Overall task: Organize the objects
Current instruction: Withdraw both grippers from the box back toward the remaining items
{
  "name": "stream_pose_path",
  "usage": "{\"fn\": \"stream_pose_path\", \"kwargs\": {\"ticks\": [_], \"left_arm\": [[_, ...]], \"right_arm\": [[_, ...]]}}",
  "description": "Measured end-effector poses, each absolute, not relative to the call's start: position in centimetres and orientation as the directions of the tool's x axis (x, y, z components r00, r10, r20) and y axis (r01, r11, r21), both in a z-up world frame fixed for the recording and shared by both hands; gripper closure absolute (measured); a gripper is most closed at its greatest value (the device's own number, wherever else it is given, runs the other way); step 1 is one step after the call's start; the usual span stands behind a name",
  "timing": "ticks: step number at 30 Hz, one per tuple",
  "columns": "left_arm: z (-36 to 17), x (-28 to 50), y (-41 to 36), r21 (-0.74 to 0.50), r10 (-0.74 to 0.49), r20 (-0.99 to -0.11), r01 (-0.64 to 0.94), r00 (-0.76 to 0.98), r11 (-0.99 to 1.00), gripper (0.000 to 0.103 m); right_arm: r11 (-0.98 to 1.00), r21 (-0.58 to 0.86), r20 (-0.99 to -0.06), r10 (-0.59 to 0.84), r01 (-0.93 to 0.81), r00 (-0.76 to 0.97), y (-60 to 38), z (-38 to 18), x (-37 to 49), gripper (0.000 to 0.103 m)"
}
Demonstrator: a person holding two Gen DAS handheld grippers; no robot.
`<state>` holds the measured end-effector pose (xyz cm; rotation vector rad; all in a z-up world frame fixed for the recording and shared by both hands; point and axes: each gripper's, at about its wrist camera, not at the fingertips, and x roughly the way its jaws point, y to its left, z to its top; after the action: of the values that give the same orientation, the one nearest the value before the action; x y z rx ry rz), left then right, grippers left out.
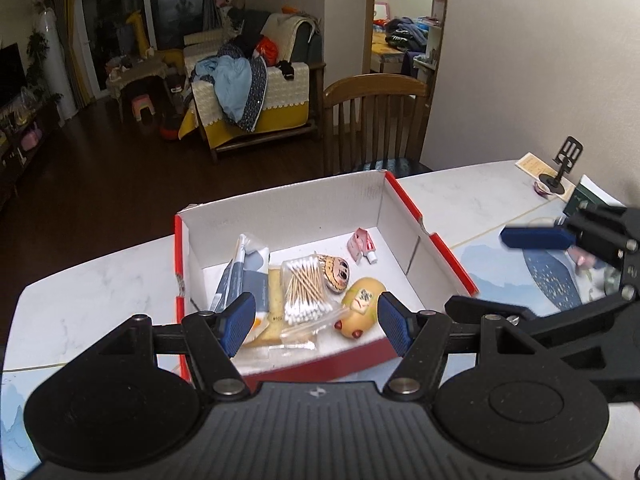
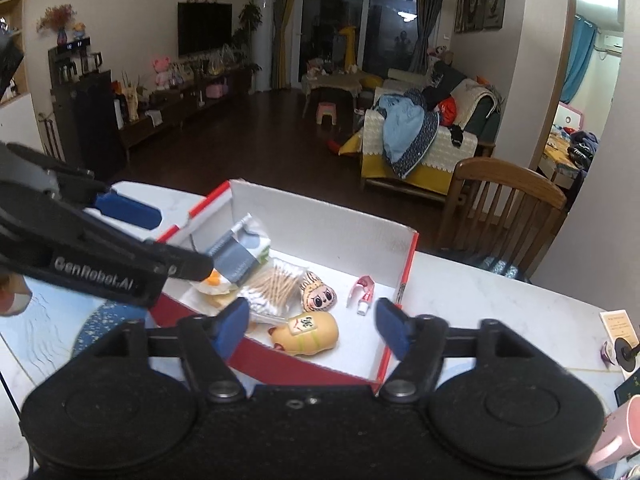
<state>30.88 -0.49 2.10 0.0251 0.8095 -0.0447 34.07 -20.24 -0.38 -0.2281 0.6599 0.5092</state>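
Now, working left to right from my seat at the controls, I have the left gripper [image 1: 316, 322] hanging above the near wall of the red and white box [image 1: 288, 204], its fingers spread with nothing between them. Inside the box, on its left side, lies a blue and white packet [image 1: 244, 276], then the bag of cotton swabs [image 1: 306, 292], a small face charm [image 1: 338, 274] behind it, the yellow toy [image 1: 362, 306] toward the near wall, and a little pink tube [image 1: 362, 246] on its own toward the far right corner. The right gripper [image 2: 310, 326] also sits over the box's near edge, fingers spread and empty, with the yellow toy showing below the gap. On the desk [image 1: 460, 200] to the right stand a phone stand [image 1: 562, 164] and some cards, well apart from the box. I judge the box's load is in and both tools are free; to do the next step well I would lift clear of the cardboard walls, so no finger snags a flap, before choosing what remains on the right of the desk.
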Motion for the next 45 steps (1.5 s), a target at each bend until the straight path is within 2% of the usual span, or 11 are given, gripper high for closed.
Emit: {"fn": "stream_pose_path", "kwargs": {"ticks": [5, 9, 17, 25, 33, 45], "left_arm": [[2.8, 28.0, -0.6, 0.004, -0.031, -0.709, 0.048, 0.704, 0.999, 0.031], [3.4, 25.9, -0.5, -0.007, -0.035, -0.698, 0.042, 0.715, 0.999, 0.031], [4.2, 22.1, -0.4, -0.007, -0.021, -0.674, 0.022, 0.739, 1.0, 0.024], [4.7, 18.2, -0.2, -0.037, -0.031, -0.648, 0.009, 0.761, 0.999, 0.02], [4.7, 15.1, -0.1, -0.079, -0.025, -0.625, -0.03, 0.78, 0.996, 0.004], [-0.8, 12.7, 0.0, -0.166, -0.063, -0.682, -0.071, 0.728, 0.983, 0.0]], "right_arm": [[0.843, -0.037, -0.621, 0.401, -0.536, 0.674, -20.5, 0.5, 32.1, 0.023], [0.836, -0.013, -0.607, 0.43, -0.549, 0.669, -20.7, 1.2, 30.8, 0.018], [0.826, 0.032, -0.585, 0.472, -0.563, 0.659, -21.3, 2.2, 28.0, 0.001], [0.823, 0.069, -0.568, 0.497, -0.563, 0.656, -22.3, 2.4, 25.1, 0.001], [0.835, 0.107, -0.562, 0.498, -0.54, 0.66, -23.9, 2.3, 23.1, 0.0], [0.871, 0.095, -0.631, 0.427, -0.482, 0.648, -25.0, -2.0, 22.3, 0.0]]}}
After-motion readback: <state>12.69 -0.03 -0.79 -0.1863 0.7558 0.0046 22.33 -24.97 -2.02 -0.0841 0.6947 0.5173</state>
